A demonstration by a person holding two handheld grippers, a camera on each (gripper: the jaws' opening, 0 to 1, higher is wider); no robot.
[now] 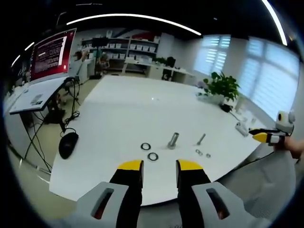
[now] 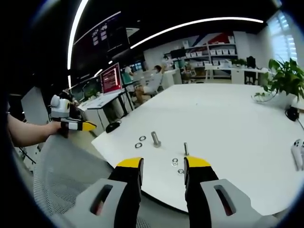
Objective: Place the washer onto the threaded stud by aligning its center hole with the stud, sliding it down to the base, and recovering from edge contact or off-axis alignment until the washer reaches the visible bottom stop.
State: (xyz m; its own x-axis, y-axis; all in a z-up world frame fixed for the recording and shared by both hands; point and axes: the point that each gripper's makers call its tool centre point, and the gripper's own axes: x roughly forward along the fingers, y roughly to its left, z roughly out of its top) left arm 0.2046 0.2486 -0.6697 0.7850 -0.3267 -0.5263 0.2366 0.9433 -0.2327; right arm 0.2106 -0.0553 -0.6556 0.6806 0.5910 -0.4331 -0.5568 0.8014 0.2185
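Observation:
A large threaded stud (image 1: 173, 140) stands upright near the front edge of the white table (image 1: 123, 109). Two loose washers (image 1: 146, 146) (image 1: 153, 156) lie flat just left of it. My left gripper (image 1: 160, 166) hovers short of the table edge, open, with nothing between its fingers. In the right gripper view the same stud (image 2: 155, 138) stands with a washer (image 2: 142, 138) and a second washer (image 2: 138, 145) beside it. My right gripper (image 2: 164, 164) is also open and holds nothing, off the table's near edge. The left gripper (image 2: 76, 125) shows at far left, held in a person's hand.
A thinner bolt (image 1: 201, 138) stands right of the stud, small nuts or washers (image 1: 198, 152) at its foot. A black mouse (image 1: 68, 144) lies at the table's left corner, a potted plant (image 1: 221, 86) at the far right. A mesh chair back (image 2: 61, 175) sits below the table edge.

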